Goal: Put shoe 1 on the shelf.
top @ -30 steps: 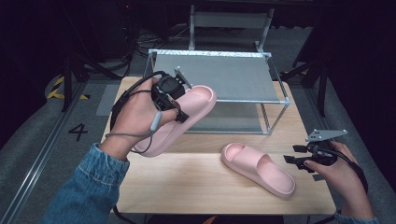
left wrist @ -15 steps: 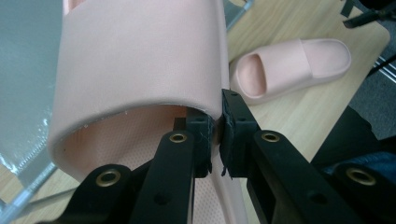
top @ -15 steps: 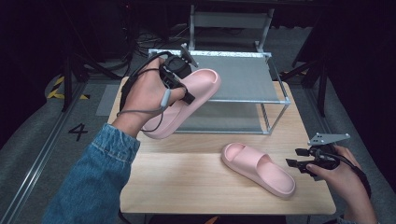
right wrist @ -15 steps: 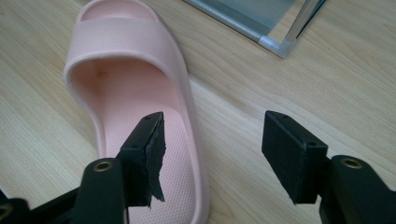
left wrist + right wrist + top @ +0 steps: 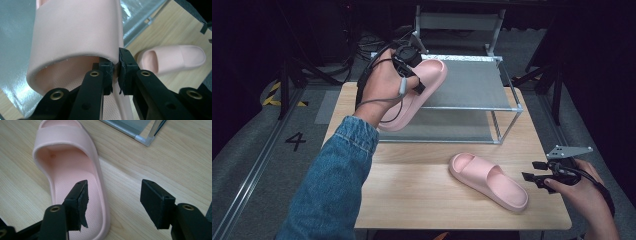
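The left gripper (image 5: pixel 412 75) is clamped on a pink slipper (image 5: pixel 414 95), its two black jaws pinching the edge of the strap where it meets the sole, as the left gripper view shows close up with the slipper (image 5: pixel 75 35) filling the space ahead of the pads; the jaws stand narrow, with only the thin strap wall between them. In the high view this held slipper hangs in the air at the far left of the table, tilted, its toe over the top shelf of a metal rack (image 5: pixel 507 107) and its heel lower, out past the rack's near left corner; the person's left hand (image 5: pixel 382 90) wraps the gripper from below, a denim sleeve (image 5: pixel 332 185) running back to the near edge. A second pink slipper (image 5: pixel 489 181) lies flat on the wooden table (image 5: pixel 412 200), near and to the right, in front of the rack and apart from it. The right gripper (image 5: pixel 537 172) sits at the near right edge of the table, just beside that slipper's heel end; in the right gripper view its jaws stand wide apart with nothing between the pads, the left one over the second slipper's (image 5: pixel 75 170) footbed.
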